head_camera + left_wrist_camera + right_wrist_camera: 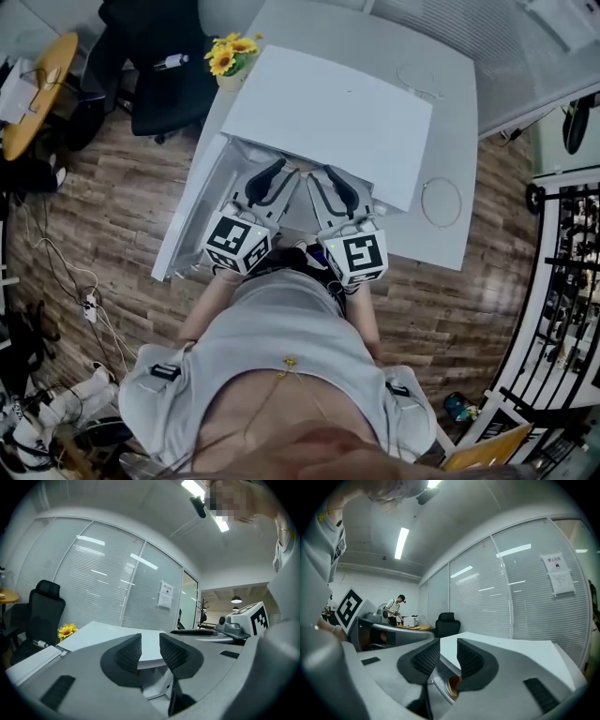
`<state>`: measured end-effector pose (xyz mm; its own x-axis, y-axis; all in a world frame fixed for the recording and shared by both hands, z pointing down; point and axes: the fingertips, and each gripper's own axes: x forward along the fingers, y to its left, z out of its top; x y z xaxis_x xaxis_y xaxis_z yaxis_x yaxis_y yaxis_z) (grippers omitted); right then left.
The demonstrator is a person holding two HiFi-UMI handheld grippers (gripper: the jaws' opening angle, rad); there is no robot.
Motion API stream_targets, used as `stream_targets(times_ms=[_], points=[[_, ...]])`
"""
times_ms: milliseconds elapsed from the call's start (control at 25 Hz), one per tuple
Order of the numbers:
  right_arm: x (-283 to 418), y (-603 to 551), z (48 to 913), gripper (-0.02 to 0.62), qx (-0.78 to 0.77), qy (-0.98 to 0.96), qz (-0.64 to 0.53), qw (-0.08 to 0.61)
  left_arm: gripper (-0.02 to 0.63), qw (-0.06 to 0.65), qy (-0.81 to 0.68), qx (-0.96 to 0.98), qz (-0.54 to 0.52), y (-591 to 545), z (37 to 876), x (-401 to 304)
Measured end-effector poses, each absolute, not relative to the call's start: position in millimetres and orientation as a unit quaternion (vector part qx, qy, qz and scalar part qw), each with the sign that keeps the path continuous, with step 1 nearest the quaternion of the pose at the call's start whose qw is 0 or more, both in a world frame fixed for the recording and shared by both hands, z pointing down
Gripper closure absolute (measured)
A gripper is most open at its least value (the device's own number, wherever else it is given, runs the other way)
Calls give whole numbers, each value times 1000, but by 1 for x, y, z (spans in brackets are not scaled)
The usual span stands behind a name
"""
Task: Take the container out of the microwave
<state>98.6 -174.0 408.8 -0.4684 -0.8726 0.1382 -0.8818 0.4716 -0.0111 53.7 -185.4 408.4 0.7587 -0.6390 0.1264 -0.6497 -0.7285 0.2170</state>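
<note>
A white microwave (328, 117) stands on a white table (441, 112), its door (192, 220) swung open to the left. Both grippers point into its front opening, side by side. My left gripper (272, 180) (150, 646) shows a gap between its pads, with only the microwave's edge behind it. My right gripper (333, 186) (448, 653) also stands with its pads apart. Just below and beyond them is the container (451, 686), a grey-rimmed bowl with a brownish inside. The pads do not press on it. In the head view the container is hidden under the microwave's top.
A pot of sunflowers (232, 56) (67, 631) stands at the table's far left corner, a black office chair (159, 66) behind it. A thin wire ring (441, 202) lies on the table right of the microwave. A glass wall with blinds (108, 583) runs behind.
</note>
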Motion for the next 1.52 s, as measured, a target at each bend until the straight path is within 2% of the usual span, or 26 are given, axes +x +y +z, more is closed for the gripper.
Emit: stream_targets(times_ms=[520, 960, 1520], points=[[81, -192, 406, 471, 541, -839, 41, 51, 485, 126, -314, 941, 19, -200, 409, 41], [69, -196, 428, 469, 545, -832, 62, 77, 485, 143, -303, 942, 36, -206, 424, 29], [55, -202, 514, 459, 509, -831, 102, 201, 485, 171, -306, 935, 45, -200, 444, 15]])
